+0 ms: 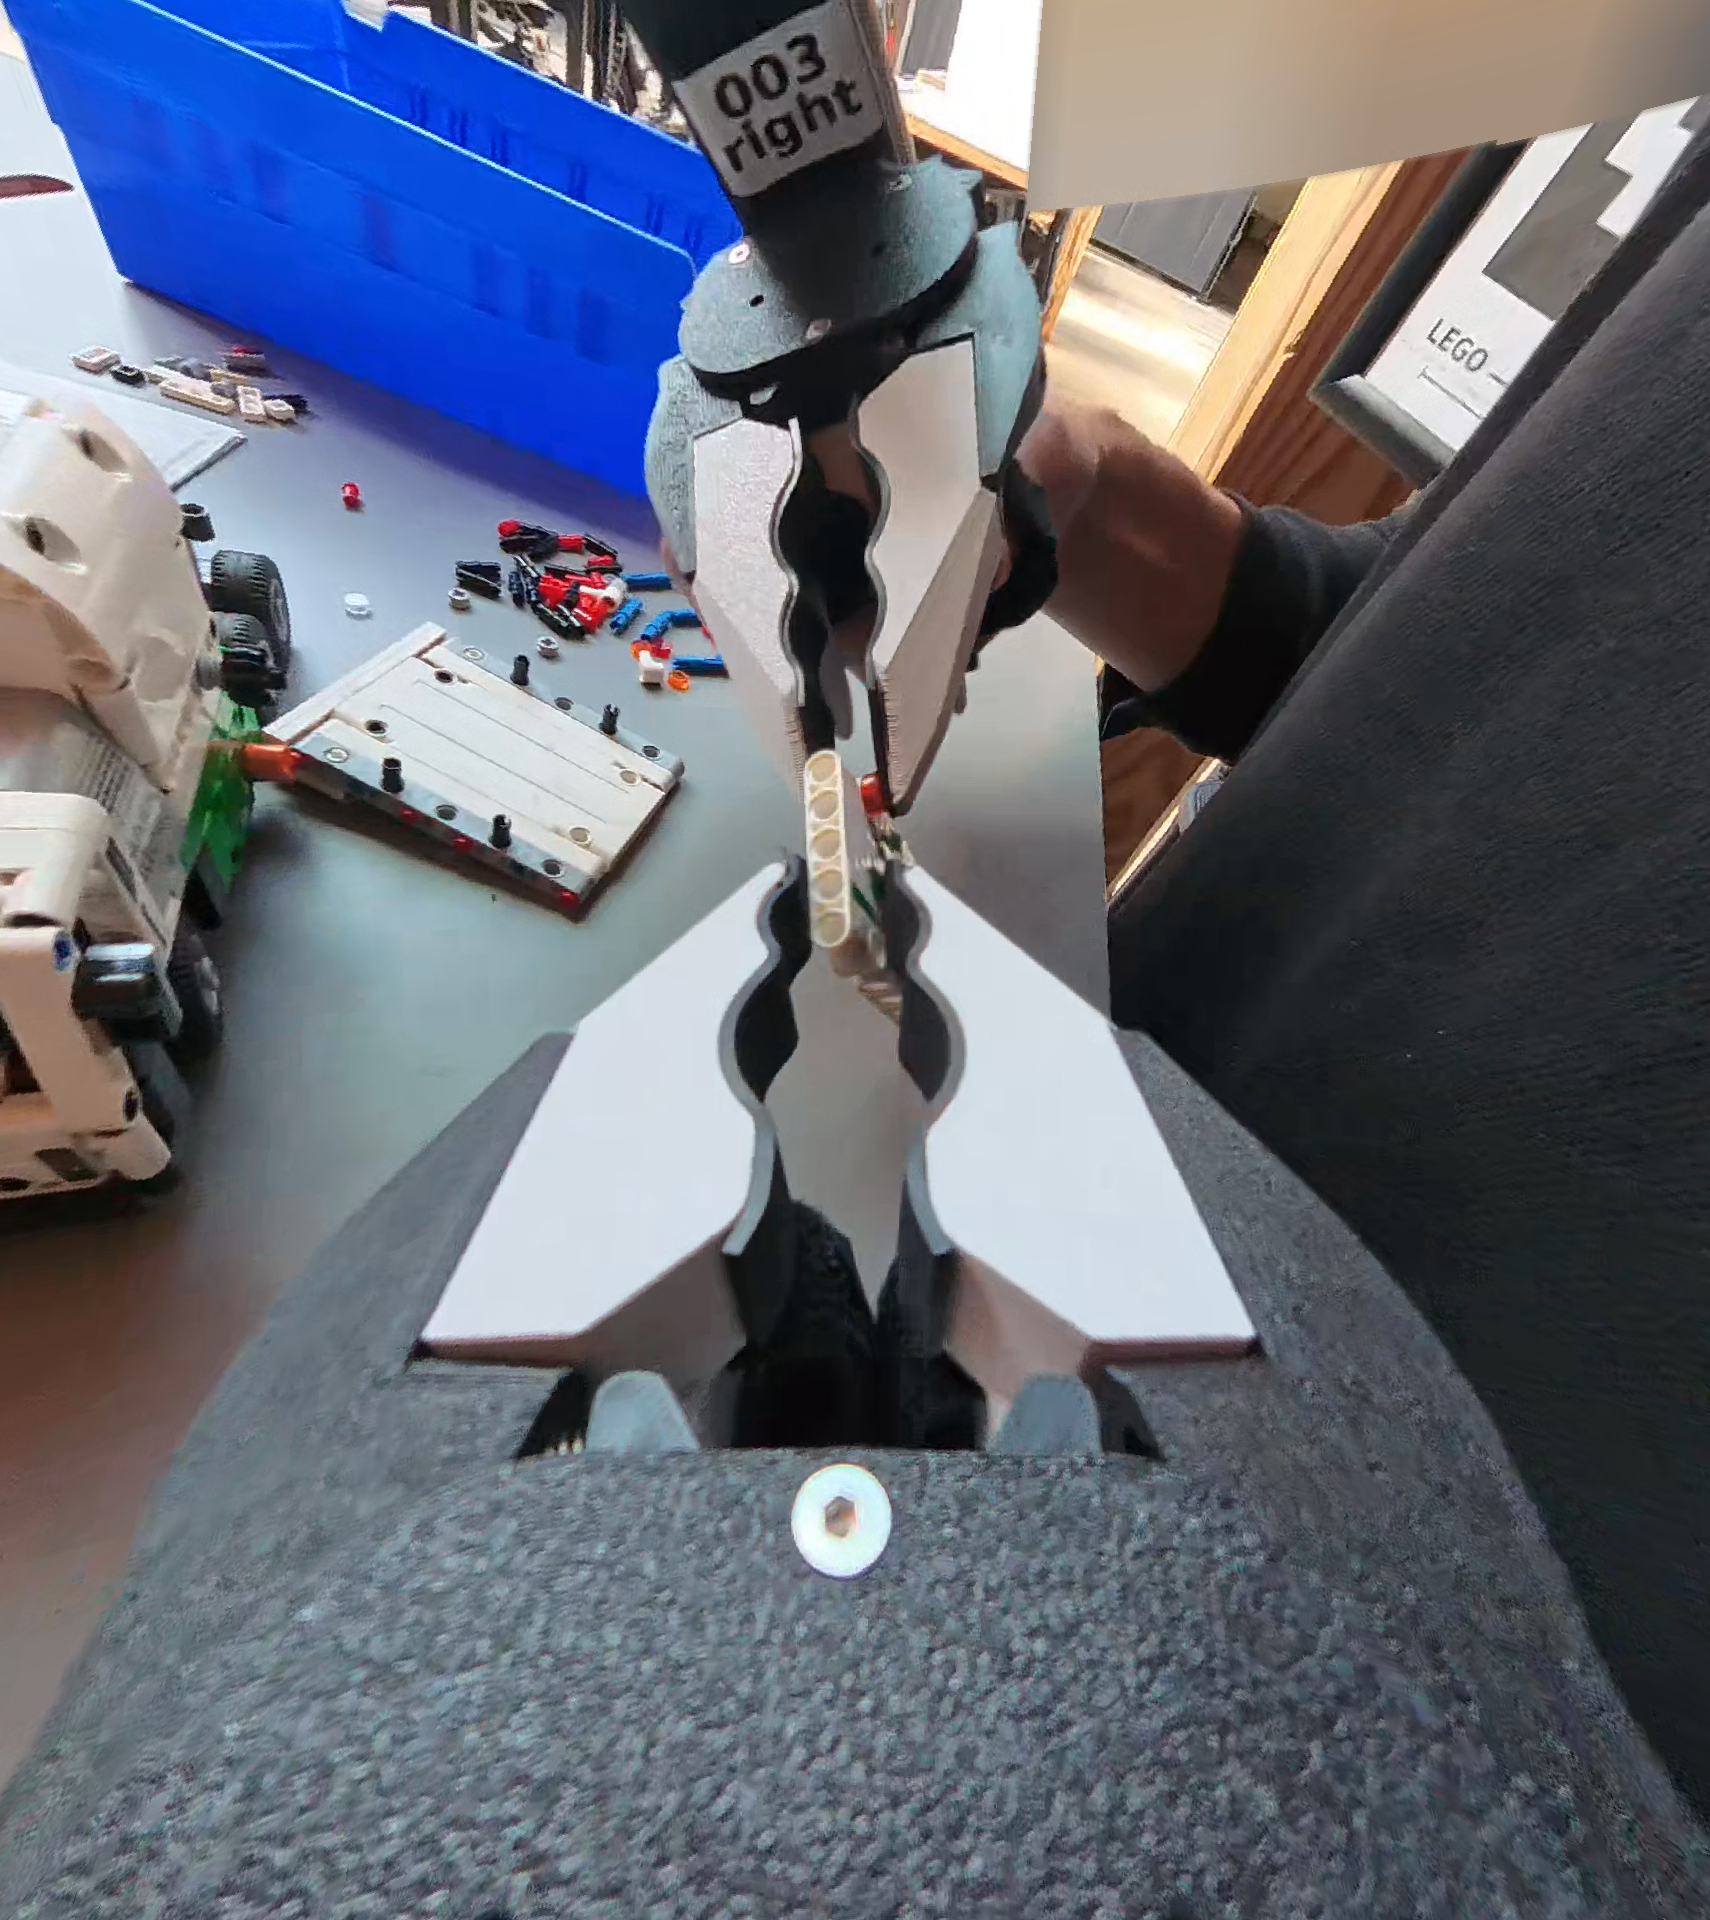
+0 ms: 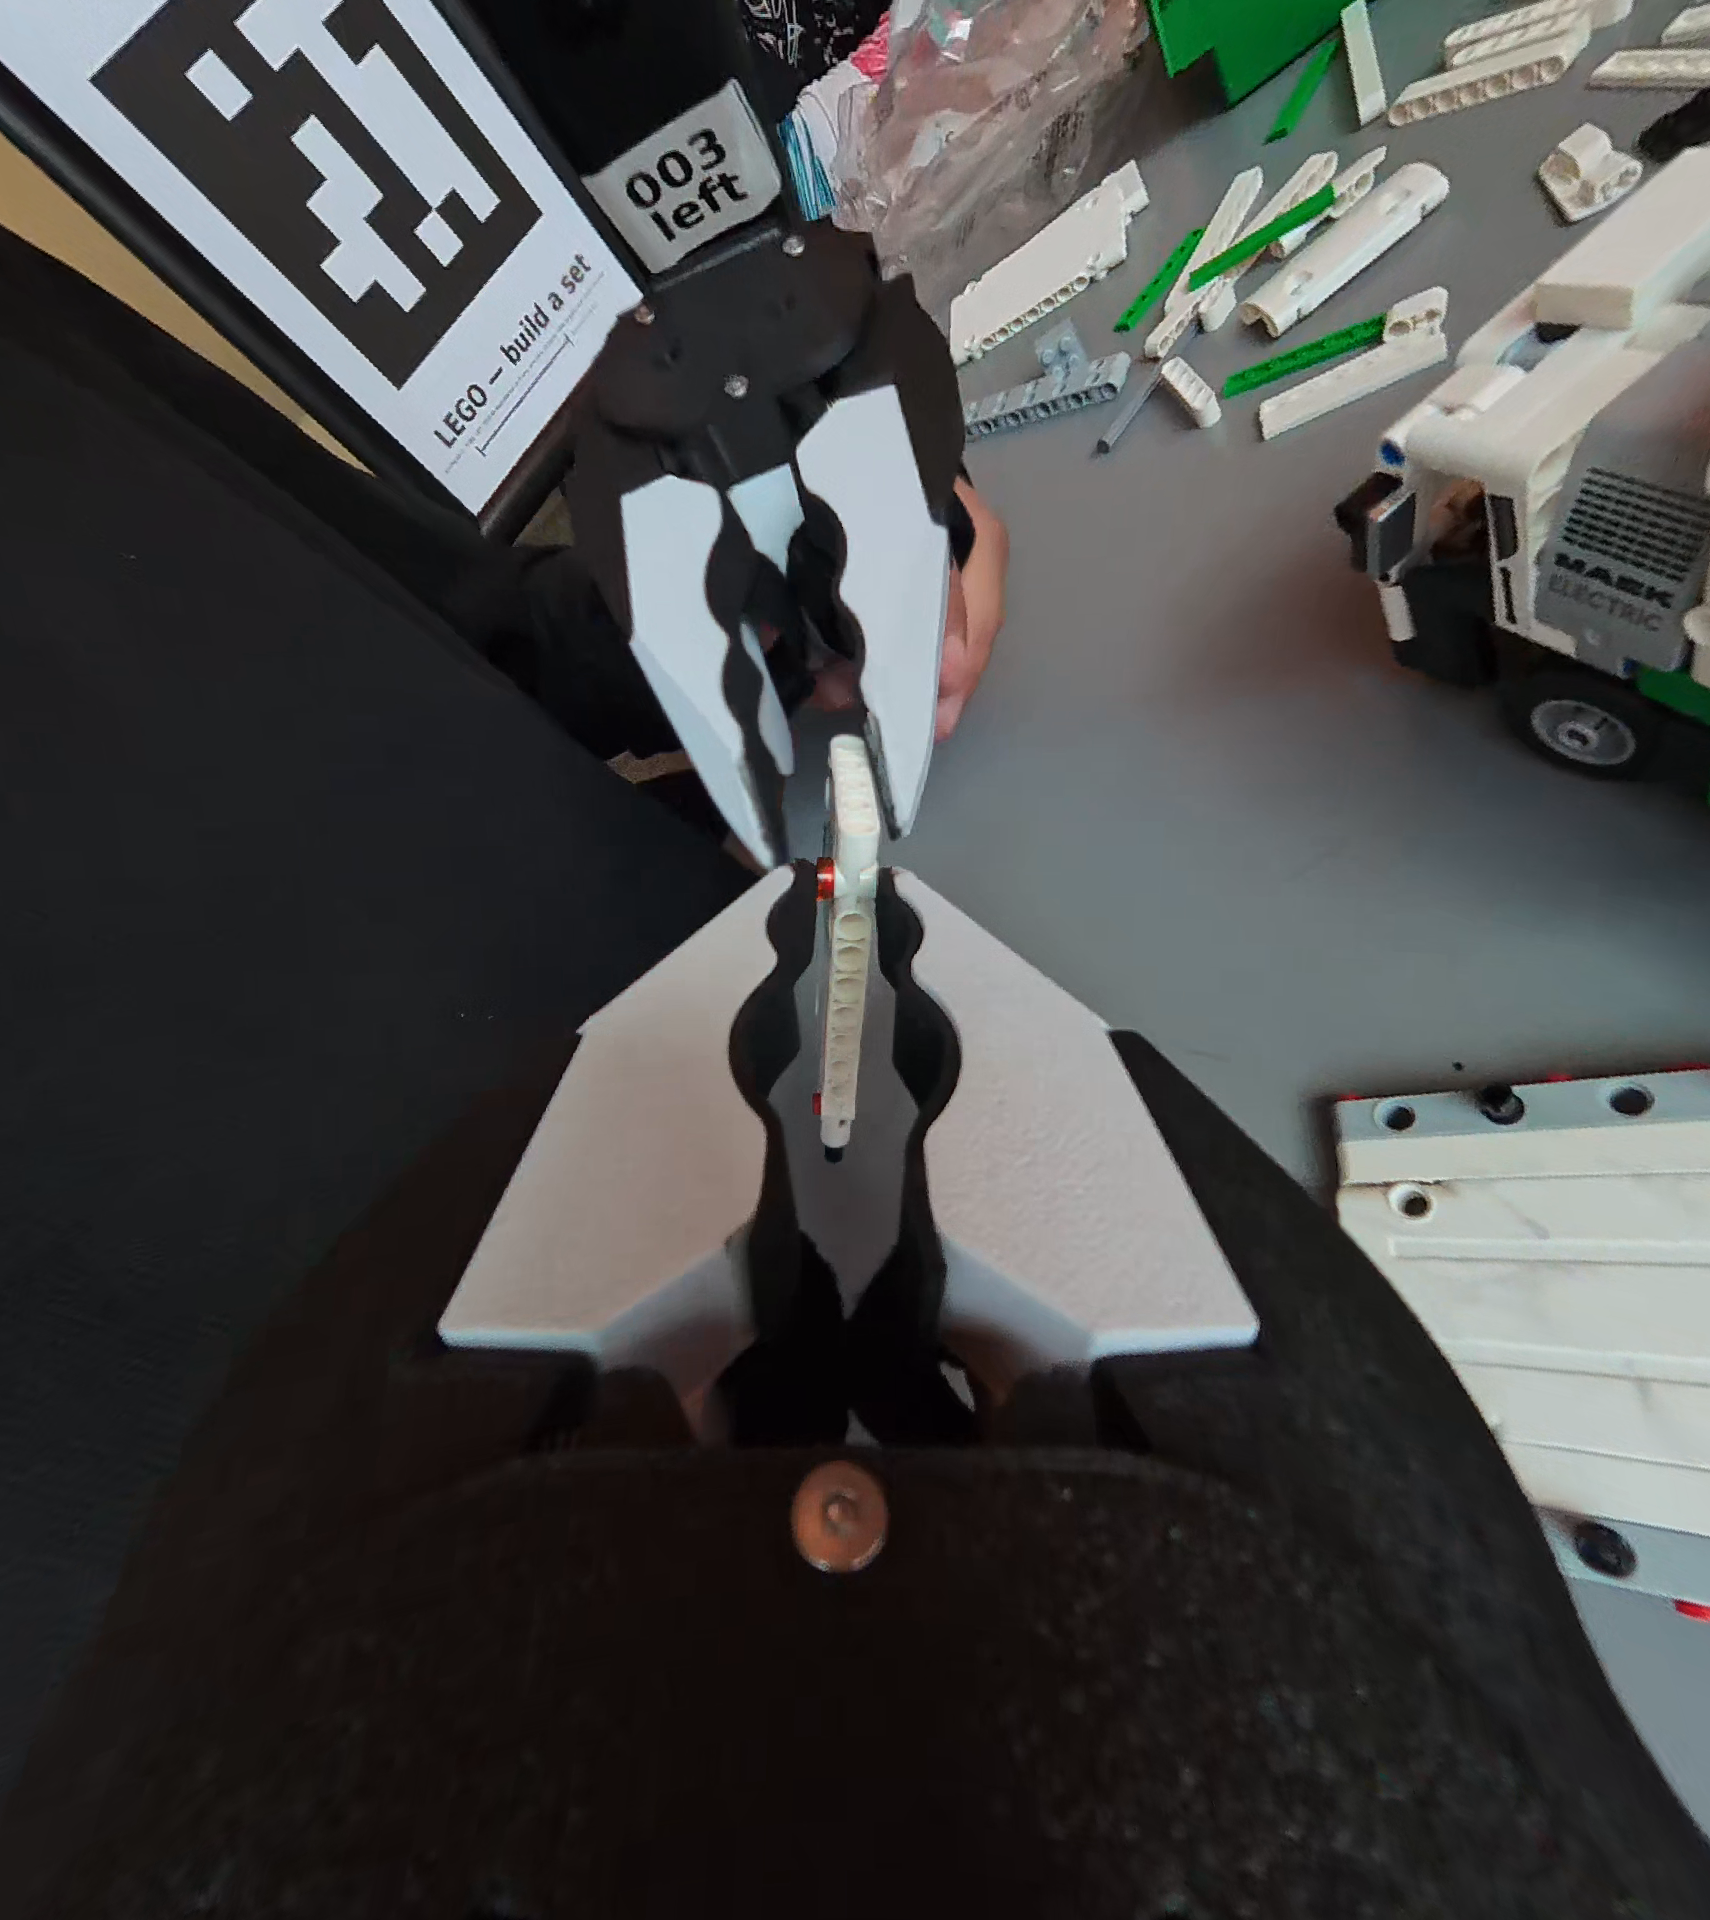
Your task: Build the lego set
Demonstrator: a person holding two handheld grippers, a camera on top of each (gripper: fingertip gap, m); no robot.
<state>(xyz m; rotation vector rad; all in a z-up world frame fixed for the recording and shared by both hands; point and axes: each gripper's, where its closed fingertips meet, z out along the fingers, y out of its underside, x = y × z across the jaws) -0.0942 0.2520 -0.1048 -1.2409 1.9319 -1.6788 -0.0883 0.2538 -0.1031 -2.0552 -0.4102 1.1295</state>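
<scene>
White brick truck (image 1: pixel 30 790) at the desk's (image 1: pixel 394 987) left edge, white panel (image 1: pixel 477 758) beside it, blue bin (image 1: pixel 363 229) at the far edge, loose pins (image 1: pixel 570 592) mid-desk. Left gripper (image 1: pixel 846 914) nearly closed, clamping the near end of a white holed beam assembly (image 1: pixel 835 862); right gripper (image 1: pixel 846 758) nearly closed on the far end, beam held above the desk's right edge.

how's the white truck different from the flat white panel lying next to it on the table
The white truck is a tall, bulky build standing on black wheels, with green parts low on its side. The flat white panel is a low slab lying on the grey table, with grey edge strips, black pins standing up and red studs. Both are mostly white brick builds.
</scene>
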